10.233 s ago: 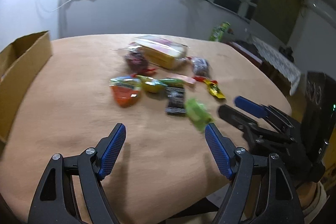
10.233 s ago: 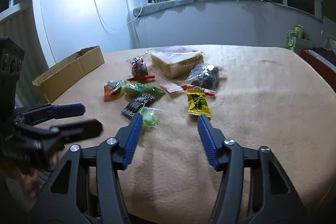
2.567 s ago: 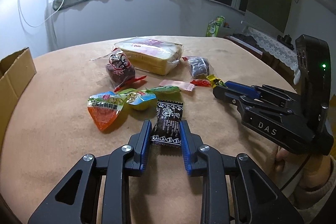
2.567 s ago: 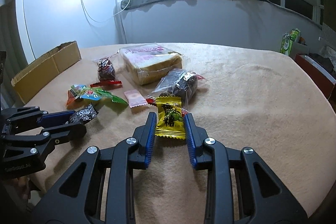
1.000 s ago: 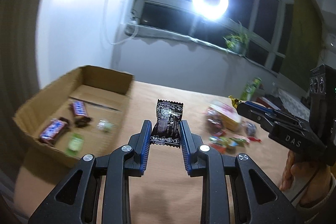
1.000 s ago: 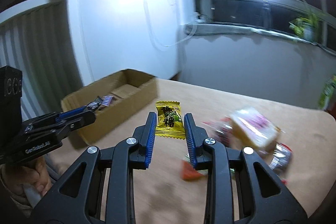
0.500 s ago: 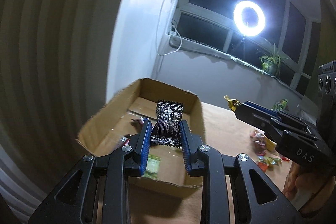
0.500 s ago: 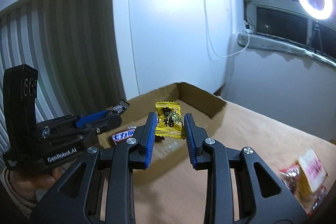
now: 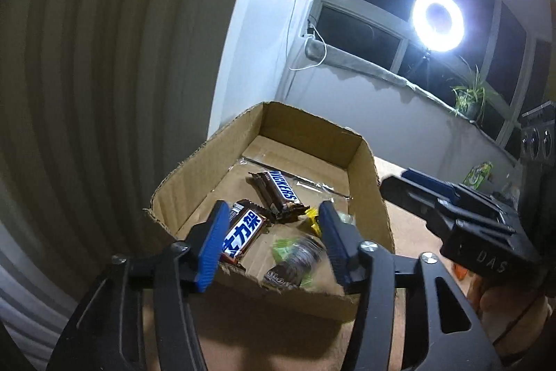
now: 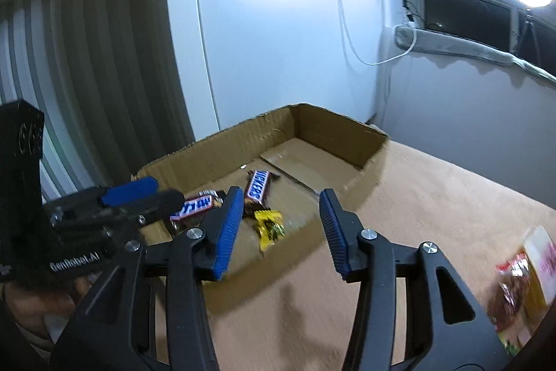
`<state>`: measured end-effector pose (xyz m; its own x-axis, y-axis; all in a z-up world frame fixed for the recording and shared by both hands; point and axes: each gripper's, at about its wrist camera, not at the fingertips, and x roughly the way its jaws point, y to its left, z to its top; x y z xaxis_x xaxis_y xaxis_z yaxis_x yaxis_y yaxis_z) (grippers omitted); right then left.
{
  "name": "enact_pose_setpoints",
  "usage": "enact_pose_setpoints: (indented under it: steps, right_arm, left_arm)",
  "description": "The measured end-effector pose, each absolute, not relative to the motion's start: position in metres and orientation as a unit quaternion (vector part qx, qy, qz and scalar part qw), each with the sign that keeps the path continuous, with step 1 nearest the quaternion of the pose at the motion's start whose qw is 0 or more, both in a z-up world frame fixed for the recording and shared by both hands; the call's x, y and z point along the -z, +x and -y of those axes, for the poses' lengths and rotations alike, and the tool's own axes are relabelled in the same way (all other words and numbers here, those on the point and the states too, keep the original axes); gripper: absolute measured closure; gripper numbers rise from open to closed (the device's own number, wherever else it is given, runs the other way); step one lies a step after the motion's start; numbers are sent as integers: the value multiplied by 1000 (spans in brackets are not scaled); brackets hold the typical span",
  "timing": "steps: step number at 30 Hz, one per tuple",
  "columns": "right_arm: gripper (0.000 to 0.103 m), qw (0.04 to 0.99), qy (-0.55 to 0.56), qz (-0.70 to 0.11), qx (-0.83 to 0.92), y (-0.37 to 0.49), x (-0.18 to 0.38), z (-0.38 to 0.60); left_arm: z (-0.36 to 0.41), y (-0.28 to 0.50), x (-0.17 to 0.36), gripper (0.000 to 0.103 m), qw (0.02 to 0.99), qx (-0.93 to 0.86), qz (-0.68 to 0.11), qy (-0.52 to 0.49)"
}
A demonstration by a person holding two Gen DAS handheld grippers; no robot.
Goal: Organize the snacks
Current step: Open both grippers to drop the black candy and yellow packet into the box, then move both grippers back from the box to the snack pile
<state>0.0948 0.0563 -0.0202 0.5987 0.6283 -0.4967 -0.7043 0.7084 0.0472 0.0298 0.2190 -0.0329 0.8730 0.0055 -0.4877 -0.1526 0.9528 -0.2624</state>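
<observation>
Both grippers hang over the near wall of the cardboard box (image 9: 205, 169): the left gripper (image 9: 271, 246) and right gripper (image 10: 279, 228) have jaws opening with nothing between them. Just inside that wall lie a blurred dark packet (image 9: 295, 261) and a yellow candy (image 10: 269, 226); deeper in the box rest two Snickers bars (image 9: 279, 192). By my reading the sorting is partly done, since a bread pack (image 10: 537, 261) remains on the bench (image 10: 434, 197), well right of the box.
</observation>
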Motion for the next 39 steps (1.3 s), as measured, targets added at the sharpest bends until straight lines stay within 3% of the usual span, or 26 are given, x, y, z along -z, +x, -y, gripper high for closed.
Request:
enact_pose_setpoints:
  steps: [3,8,10,29,39]
  right_arm:
    - [34,901,-78,-228,-361,82,17,-44]
    - [28,916,-67,-210,-336,70,12,-28]
    - [20,919,-45,-216,-327,70,12,-18]
    - [19,926,-22,-210,-312,44,8,50]
    - [19,938,-8,-227,-262,51,20,107]
  left_arm:
    - [-215,24,28,34,958,-41,-243,-148]
    - [-212,17,24,34,957,-44,-242,-152]
    - [-211,15,24,34,957,-44,-243,-153]
    - [-141,12,2,34,965,-16,-247,-90]
    - [-101,17,5,29,963,16,-262,-64]
